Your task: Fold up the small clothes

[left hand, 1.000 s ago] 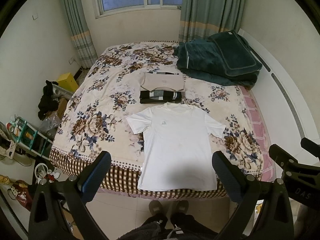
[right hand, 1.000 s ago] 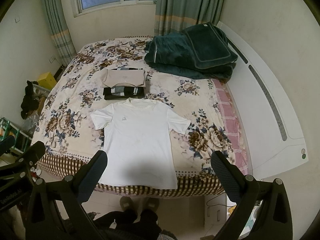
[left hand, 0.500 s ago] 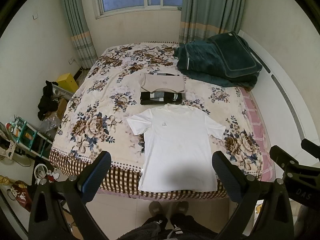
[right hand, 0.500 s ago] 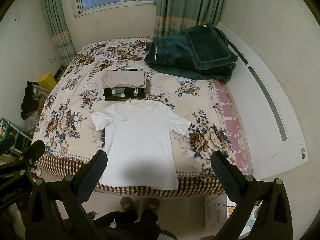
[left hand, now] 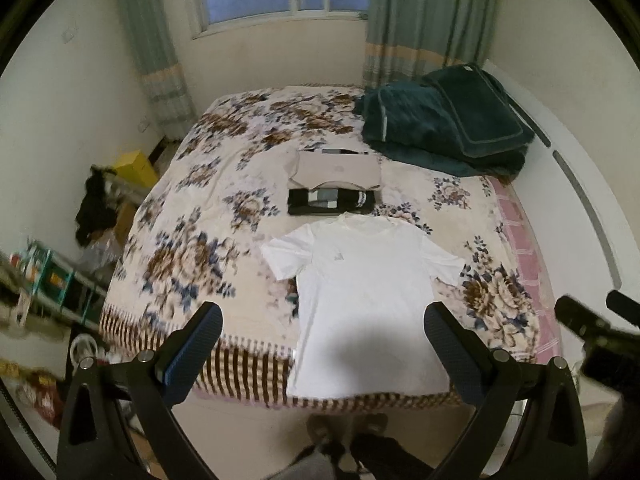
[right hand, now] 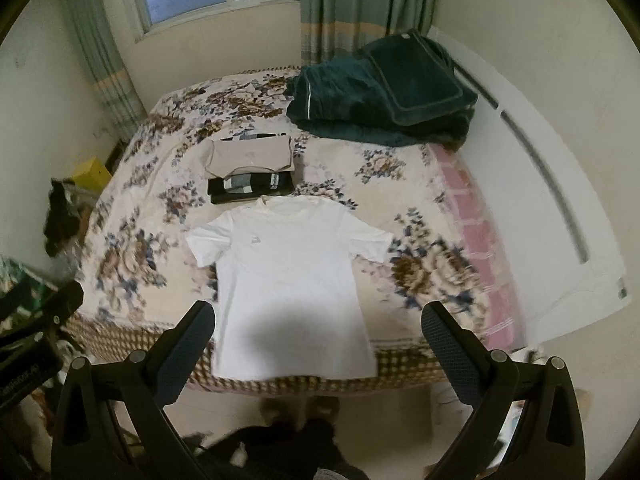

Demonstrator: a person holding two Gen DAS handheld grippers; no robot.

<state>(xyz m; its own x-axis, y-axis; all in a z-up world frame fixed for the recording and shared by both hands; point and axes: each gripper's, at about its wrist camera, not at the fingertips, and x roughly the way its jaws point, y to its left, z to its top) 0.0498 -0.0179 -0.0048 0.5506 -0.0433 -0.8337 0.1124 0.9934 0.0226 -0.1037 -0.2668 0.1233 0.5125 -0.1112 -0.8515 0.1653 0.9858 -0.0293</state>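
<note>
Risk comes first from the hem: the white short-sleeved cotton T-shirt (left hand: pixel 368 296) lies flat, face up, at the near edge of the bed with the flowered cream blanket (left hand: pixel 192 248), its collar toward the window, and its bottom edge hangs a little over the checked border. I judge that a pull on only 1 corner could drag the whole shirt off the bed, because the blanket looks soft and gives little hold. A second risk is the collar, which lies just beside the folded black-and-grey garment (left hand: pixel 332 202) and the folded beige garment (left hand: pixel 338 168); a fold thrown too far could disturb these 2.

The left gripper (left hand: pixel 322 354) and the right gripper (right hand: pixel 318 354) both hang in the air above the near edge with jaws spread wide, holding nothing.

A dark green folded quilt (left hand: pixel 444 124) lies at the far right corner. The room is small, with white walls, a window with pale green curtains (left hand: pixel 428 20), and a cluttered shelf (left hand: pixel 44 280) by the left wall. Both views are blurred at the edges.
</note>
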